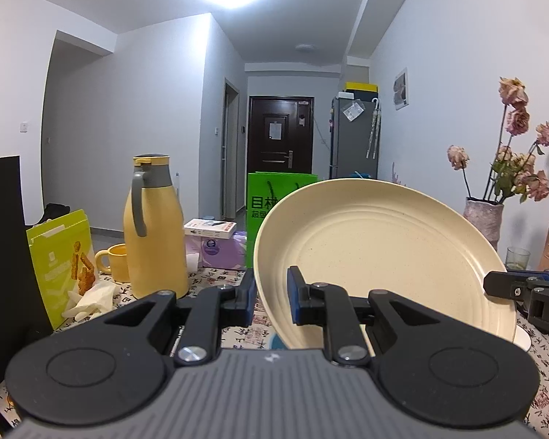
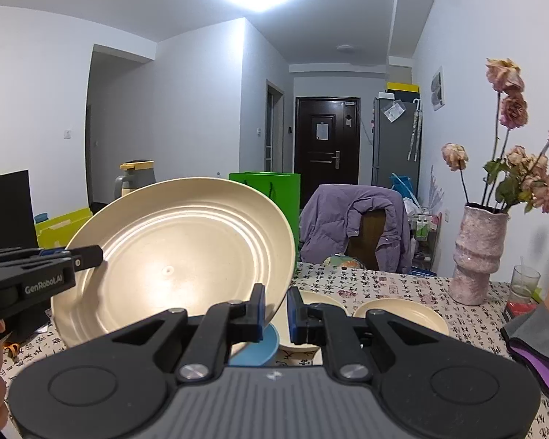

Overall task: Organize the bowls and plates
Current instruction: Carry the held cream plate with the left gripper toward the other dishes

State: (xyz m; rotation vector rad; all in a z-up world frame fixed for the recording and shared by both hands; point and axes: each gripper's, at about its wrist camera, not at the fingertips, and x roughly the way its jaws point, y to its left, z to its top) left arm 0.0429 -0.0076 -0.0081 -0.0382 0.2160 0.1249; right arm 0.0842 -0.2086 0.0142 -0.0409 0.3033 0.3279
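Here both grippers, left gripper point(image 1: 271, 301) and right gripper point(image 2: 275, 314), clamp the tilted cream plate point(image 1: 380, 252).

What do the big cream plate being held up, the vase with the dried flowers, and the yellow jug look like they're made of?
Cream plate: probably plastic or a fibre composite; satin sheen, moulded rings, fine specks, thin rim.
Vase: likely ceramic or stoneware; rough, mottled pink-grey surface, with a small glint in places.
Yellow jug: smooth matte yellow body, maybe coated metal or plastic; grey handle and collar look plastic.
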